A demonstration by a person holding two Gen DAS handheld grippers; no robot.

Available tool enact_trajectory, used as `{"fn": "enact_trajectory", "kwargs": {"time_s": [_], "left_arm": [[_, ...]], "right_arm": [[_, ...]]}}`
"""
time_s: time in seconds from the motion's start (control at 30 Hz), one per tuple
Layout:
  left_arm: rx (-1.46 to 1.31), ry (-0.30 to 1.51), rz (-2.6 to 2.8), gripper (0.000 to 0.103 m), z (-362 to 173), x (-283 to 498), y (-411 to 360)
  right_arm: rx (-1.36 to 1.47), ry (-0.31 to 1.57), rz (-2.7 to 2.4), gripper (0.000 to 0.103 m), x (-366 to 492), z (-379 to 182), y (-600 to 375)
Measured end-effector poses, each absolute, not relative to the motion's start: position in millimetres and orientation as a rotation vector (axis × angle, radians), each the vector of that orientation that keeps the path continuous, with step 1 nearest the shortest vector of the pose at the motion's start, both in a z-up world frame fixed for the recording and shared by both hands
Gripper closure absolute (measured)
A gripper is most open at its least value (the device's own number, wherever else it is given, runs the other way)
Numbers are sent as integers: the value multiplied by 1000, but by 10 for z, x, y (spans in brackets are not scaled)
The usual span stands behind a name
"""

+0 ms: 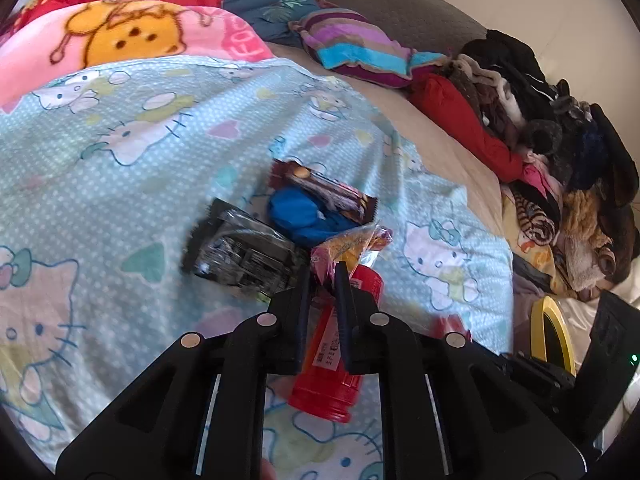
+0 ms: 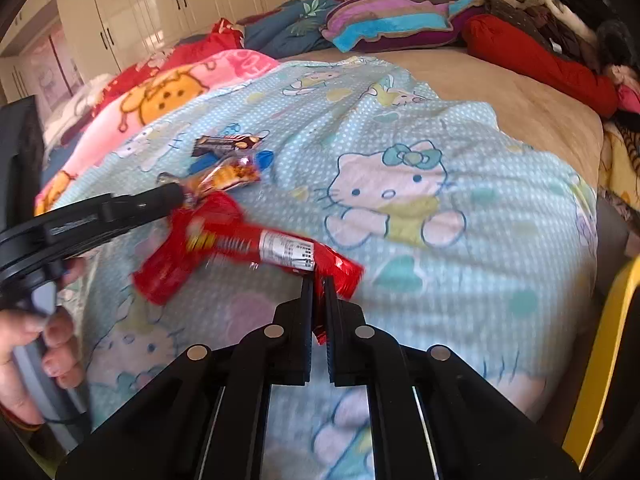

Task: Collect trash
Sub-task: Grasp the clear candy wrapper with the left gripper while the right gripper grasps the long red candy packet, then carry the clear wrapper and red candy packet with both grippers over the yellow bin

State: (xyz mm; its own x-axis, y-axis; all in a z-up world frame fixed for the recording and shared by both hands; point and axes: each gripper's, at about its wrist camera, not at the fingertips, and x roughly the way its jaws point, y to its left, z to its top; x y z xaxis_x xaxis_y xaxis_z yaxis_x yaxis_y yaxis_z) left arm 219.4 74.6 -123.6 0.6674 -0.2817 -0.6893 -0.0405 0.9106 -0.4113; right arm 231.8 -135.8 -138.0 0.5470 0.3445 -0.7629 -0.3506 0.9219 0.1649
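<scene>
Several pieces of trash lie on the light blue cartoon-cat bedsheet [image 1: 120,168]. My left gripper [image 1: 325,280] is shut on the corner of an orange and pink snack wrapper [image 1: 348,246]. In the right wrist view it [image 2: 180,196] comes in from the left, pinching that wrapper [image 2: 228,176]. My right gripper [image 2: 319,292] is shut on the end of a long red wrapper [image 2: 240,240], which also runs under my left fingers [image 1: 328,364]. A black wrapper [image 1: 240,256], a brown chocolate wrapper [image 1: 324,192] and a crumpled blue item [image 1: 300,216] rest just beyond.
Blankets and pillows [image 1: 352,48] are heaped at the head of the bed, and a pile of clothes [image 1: 560,160] lines its right side. A yellow rim [image 2: 600,360] stands at the bed's right edge. A hand [image 2: 24,344] holds the left gripper's handle. White wardrobes [image 2: 160,4] fill the far wall.
</scene>
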Motion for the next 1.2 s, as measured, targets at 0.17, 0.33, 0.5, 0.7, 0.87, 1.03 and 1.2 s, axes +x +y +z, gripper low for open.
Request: {"fn": "enact_trajectory", "kwargs": {"time_s": [0.17,0.33,0.5,0.7,0.87,1.03,1.2], "left_arm": [[-407,827,-175,98,-1199,2082,597],[-375,814,-194,98,-1157,1956,423],[-357,763,-210,98,-1012,1779,291],[-326,728,-245,98,-838,1647,142],[-310,698,-271,98,-715,1525,36],[-312,684,-286,98,-647,1452,-41],[-308,672,-307,98,-570,1367,-124]], "right_arm": [[83,866,393,97,2112,-1260,-1567],[144,848,376,97,1978,-1154,-1800],[156,825,370,97,1857,-1062,-1921],[167,814,374,97,1743,-1003,-1995],[167,798,372,97,1654,-921,-2038],[165,775,364,97,1576,-821,-2094],[179,757,343,97,1513,-728,-2199]]}}
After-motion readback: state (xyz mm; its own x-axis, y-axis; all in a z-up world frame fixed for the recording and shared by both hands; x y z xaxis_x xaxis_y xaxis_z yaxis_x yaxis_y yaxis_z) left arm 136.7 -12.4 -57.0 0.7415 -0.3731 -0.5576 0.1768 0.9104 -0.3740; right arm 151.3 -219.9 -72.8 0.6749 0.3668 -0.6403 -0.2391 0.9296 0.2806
